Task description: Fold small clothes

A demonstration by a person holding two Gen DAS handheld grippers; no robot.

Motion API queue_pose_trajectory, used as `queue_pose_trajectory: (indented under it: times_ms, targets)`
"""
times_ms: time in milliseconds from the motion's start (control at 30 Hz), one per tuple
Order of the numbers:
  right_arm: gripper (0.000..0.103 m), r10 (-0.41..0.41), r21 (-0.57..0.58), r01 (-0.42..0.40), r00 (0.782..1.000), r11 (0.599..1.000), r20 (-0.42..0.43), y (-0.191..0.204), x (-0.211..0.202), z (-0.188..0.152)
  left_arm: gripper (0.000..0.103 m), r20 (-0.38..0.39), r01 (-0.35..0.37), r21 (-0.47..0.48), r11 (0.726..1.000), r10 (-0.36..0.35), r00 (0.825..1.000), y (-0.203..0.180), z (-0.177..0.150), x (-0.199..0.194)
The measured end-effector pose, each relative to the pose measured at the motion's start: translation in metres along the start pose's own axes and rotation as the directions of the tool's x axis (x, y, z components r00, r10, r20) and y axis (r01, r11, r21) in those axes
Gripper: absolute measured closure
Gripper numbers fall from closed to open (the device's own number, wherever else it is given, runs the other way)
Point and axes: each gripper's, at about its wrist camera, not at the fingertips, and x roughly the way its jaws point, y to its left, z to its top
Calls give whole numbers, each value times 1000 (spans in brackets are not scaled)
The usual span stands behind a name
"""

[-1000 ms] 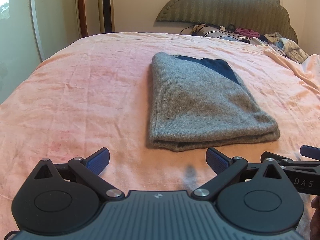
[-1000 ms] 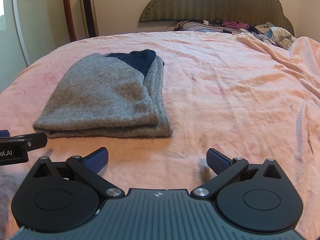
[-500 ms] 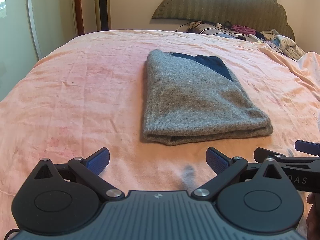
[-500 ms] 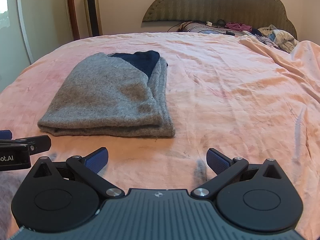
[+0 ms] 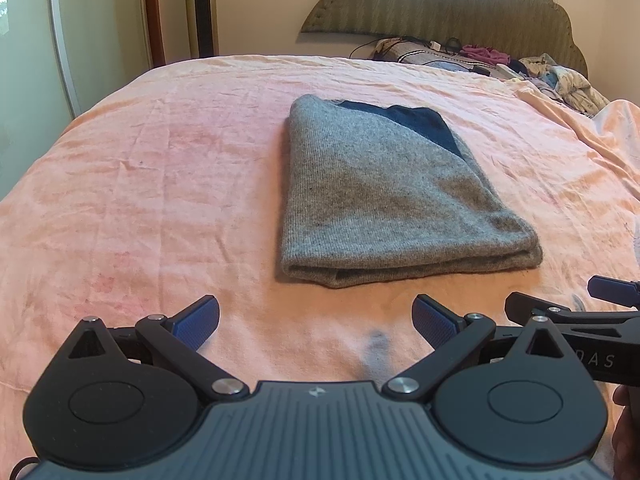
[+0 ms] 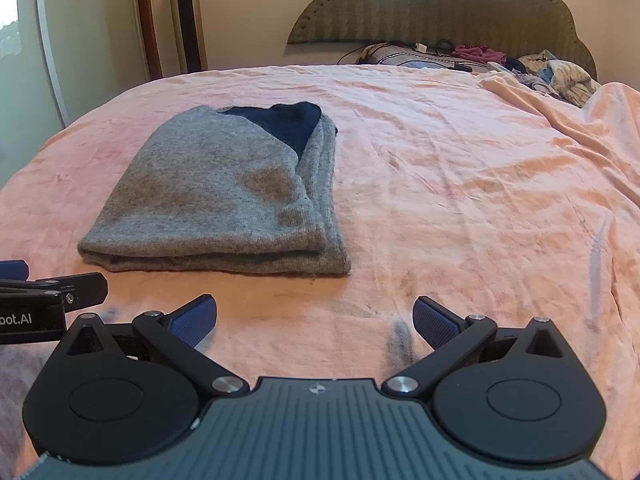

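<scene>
Both claws had drawn back from the folded grey knitted garment with a dark blue panel, which now sat farther ahead than a second before.

From the left wrist view, the left claw hung wide, gripping nothing, over the wrinkled pink bed sheet just short of the garment's near folded edge. The right claw showed at the garment's right, also clear of it.

From the right wrist view, the right claw was likewise spread wide and empty, with the garment ahead and to its left, lying flat mid-bed in neat layers. Judging by that, the fold looked finished and the claws were held off to leave it undisturbed.
</scene>
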Motion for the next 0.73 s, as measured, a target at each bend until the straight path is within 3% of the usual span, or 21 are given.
queue_pose_trajectory:
  times_ms: [367,533,733]
  targets:
    - [0,6,-9,-6,1000,1000,-11,4,4,1,0,-14,9,-6,1000,-9,1000,5,2,5]
    - [0,8,-10,-8,1000,1000,-15,4,6,2,0,34,-6,-23,1000,7,999,8,-1,1]
    - [0,32,-14,-32,999,999,-23,-2,6,7,0,-2,10,-28,1000,-10,1000,24,5,9]
